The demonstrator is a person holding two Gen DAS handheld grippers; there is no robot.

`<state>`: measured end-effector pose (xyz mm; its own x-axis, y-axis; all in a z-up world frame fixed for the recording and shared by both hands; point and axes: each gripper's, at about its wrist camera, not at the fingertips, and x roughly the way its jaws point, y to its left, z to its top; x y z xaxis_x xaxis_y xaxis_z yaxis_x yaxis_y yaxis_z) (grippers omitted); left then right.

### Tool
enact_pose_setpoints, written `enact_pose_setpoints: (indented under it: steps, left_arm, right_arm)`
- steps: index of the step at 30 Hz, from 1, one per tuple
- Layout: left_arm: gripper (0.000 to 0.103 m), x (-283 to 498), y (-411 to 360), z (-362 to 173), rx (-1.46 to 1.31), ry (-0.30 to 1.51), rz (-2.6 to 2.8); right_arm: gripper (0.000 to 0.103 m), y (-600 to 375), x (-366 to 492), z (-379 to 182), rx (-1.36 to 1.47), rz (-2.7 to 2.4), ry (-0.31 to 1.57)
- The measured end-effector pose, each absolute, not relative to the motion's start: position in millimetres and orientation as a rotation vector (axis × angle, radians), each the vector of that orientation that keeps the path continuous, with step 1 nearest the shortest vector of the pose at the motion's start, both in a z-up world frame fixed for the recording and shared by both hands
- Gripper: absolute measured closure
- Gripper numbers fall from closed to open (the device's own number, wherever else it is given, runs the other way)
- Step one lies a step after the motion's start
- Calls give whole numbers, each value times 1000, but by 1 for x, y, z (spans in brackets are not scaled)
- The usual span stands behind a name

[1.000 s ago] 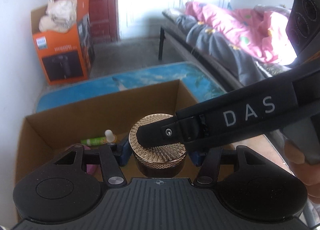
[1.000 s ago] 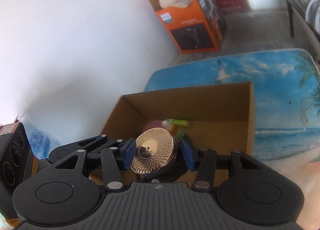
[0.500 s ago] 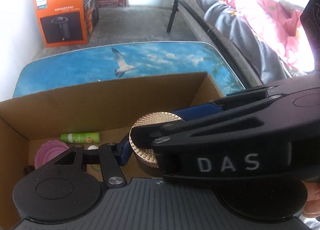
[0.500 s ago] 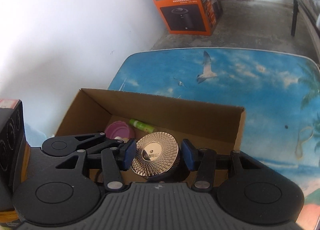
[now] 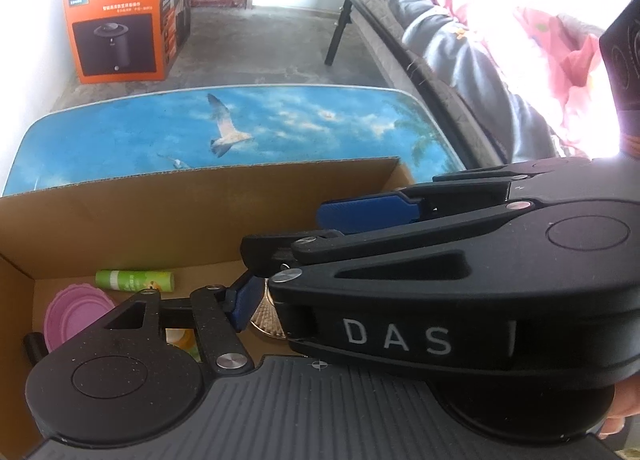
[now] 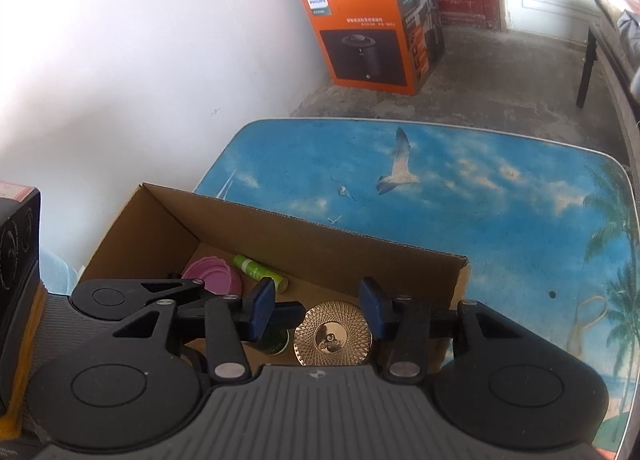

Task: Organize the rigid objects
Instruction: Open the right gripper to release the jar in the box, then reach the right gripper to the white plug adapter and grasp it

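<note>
One open cardboard box [image 6: 328, 244] sits on the seagull-print table [image 6: 500, 195], holding one gold-lidded jar [image 6: 333, 334], one pink lid [image 6: 212, 274] and one green tube [image 6: 260, 272]. The right gripper [image 6: 318, 312] hangs over the jar, which lies below and between its blue fingers [image 6: 264, 310], nearer the three o'clock one; they stand apart and grip nothing. The left gripper [image 5: 280, 300] has just been opening; only one finger shows, clear of the jar. Bare tabletop lies beyond the box's far wall at twelve o'clock.
</note>
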<state>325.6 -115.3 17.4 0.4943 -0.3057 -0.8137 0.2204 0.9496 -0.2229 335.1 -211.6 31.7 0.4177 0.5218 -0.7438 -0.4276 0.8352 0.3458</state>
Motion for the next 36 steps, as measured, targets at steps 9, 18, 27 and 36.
enact_pose_setpoints:
  steps: [9,18,27,36]
  left_arm:
    - [26,255,-103,67,-19,822,-399]
    - [12,131,-39,89,-76,629,-429]
    - [13,67,-6,18,-132,705,-365]
    - [33,61,-11,-30,79,737,-177]
  right_arm:
    - [53,-250,252,85,214,621,757]
    - [52,-273,125,82,427,715,654]
    - [51,-227,97,10,599,710,809]
    - [52,-147,115,-41,587,716,963]
